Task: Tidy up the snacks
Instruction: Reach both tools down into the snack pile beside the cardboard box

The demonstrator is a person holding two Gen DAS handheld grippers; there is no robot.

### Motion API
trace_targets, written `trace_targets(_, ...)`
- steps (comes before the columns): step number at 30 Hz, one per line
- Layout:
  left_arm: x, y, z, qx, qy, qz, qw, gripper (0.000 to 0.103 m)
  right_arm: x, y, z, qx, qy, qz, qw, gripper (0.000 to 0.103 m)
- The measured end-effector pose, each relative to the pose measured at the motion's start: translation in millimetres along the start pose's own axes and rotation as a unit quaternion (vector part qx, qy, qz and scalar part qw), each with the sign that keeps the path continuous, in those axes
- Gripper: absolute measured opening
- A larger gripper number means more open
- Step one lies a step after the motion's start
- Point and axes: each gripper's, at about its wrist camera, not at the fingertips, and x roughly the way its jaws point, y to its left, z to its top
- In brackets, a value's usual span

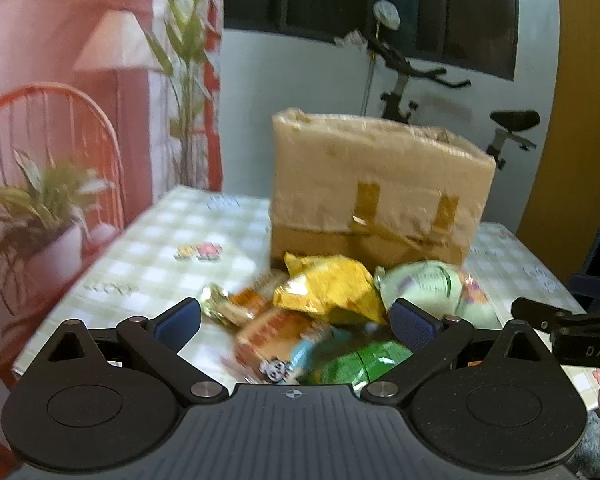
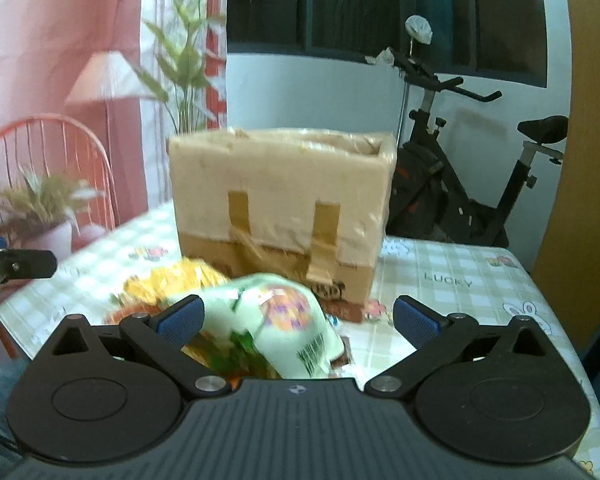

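A heap of snack packets lies on the checked tablecloth in front of a taped cardboard box (image 1: 376, 184) (image 2: 280, 200). In the left wrist view I see a yellow packet (image 1: 332, 288), a pale green packet (image 1: 432, 284), an orange packet (image 1: 276, 332) and a bright green one (image 1: 360, 364). My left gripper (image 1: 296, 322) hangs open above the heap, holding nothing. In the right wrist view my right gripper (image 2: 298, 320) is open too, with the pale green packet (image 2: 284, 316) between and below its fingers; the yellow packet (image 2: 176, 284) lies to the left.
The table (image 1: 148, 256) (image 2: 460, 280) ends at the left near an orange wire chair (image 1: 52, 152) and a potted plant (image 1: 48, 216). An exercise bike (image 2: 468, 184) stands behind the table at the right. The other gripper's tip (image 1: 560, 320) (image 2: 16, 268) shows at each view's side.
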Motion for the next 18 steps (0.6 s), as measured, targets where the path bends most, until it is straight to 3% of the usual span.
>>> trace_targets(8, 13.9, -0.8, -4.4, -0.012, 0.025, -0.006, 0.9996, 0.102, 14.6, -5.5, -15.0, 0.009, 0.033, 0.006, 0.999, 0.101)
trace_targets(18, 38.2, -16.5, -7.6, -0.013, 0.05, -0.04, 0.9978, 0.101, 23.9, -12.5, -26.5, 0.009, 0.056, -0.003, 0.998, 0.101)
